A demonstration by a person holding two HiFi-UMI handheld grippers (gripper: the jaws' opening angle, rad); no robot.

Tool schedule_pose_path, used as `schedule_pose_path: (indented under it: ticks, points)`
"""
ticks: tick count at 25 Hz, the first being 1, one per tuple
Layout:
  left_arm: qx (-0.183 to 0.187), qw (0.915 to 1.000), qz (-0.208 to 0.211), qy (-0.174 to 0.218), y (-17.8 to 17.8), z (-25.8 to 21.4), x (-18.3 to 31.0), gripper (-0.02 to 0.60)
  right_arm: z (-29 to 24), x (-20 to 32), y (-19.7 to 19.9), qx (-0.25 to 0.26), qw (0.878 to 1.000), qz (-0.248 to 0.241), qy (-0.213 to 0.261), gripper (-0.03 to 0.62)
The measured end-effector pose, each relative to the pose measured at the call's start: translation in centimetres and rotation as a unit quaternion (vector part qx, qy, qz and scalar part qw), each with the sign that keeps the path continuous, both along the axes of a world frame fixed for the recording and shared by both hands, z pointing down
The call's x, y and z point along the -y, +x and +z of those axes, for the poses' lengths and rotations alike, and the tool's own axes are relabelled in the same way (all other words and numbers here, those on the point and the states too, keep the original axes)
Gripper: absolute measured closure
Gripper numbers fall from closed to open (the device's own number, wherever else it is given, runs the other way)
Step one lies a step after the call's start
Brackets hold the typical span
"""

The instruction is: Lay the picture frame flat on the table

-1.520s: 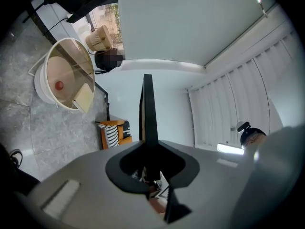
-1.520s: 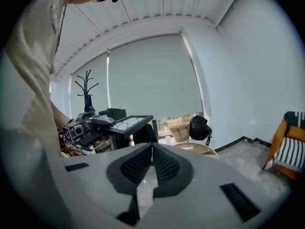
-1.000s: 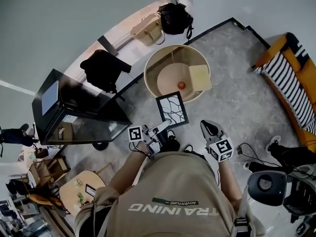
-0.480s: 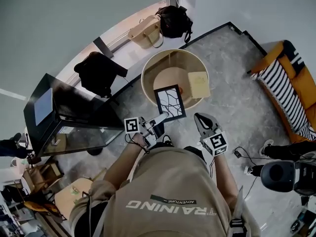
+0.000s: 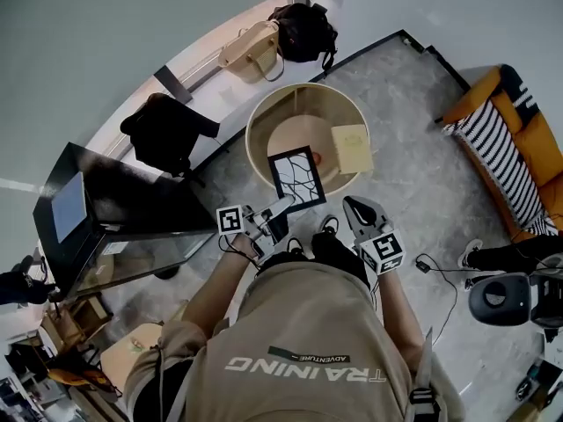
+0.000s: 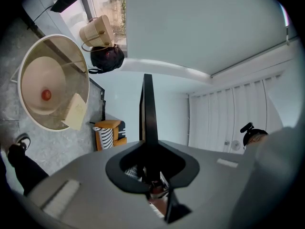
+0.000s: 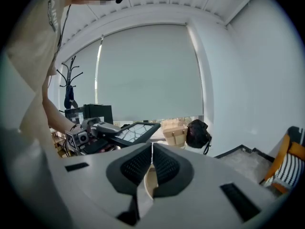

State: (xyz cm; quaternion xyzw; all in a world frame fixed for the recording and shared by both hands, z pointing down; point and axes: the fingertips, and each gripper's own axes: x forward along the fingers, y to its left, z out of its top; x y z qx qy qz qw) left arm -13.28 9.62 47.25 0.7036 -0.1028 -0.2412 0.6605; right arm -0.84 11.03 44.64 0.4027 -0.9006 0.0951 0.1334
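Shirt (image 5: 303, 369) was lettered "TRAINING" and "ADVENTURE", picture frame (image 5: 296, 178) was clamped by its edge in the jaws of the left gripper (image 5: 283, 207) near the round bench (image 5: 259, 117), jaws of the right gripper (image 5: 356, 207) were pressed together, empty

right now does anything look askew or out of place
The picture frame is in the air, clamped by one edge in the left gripper, tilted above the rim of the round table. The beige pad seems to overlap its right rim.
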Motion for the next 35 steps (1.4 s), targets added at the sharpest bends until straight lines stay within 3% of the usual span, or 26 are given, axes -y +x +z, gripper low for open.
schedule_pose_path:
  ticks: [8, 24, 35]
  points:
    - [0.015, 0.9998, -0.001, -0.011, 1.3, 1.2, 3.0, 0.528, 1.7, 4.6, 3.3, 0.024, 0.999, 0.021, -0.023, 0.586]
    - [0.057, 0.9983, -0.011, -0.003, 7.6, 0.2, 14.6, 0.526, 3.1, 17.8, 9.2, 0.026, 0.999, -0.012, -0.028, 0.586]
    - [0.045, 0.998, -0.037, -0.023, 10.5, 1.2, 20.2, 0.526, 4.1, 23.8, 11.4, 0.025, 0.998, -0.046, -0.035, 0.586]
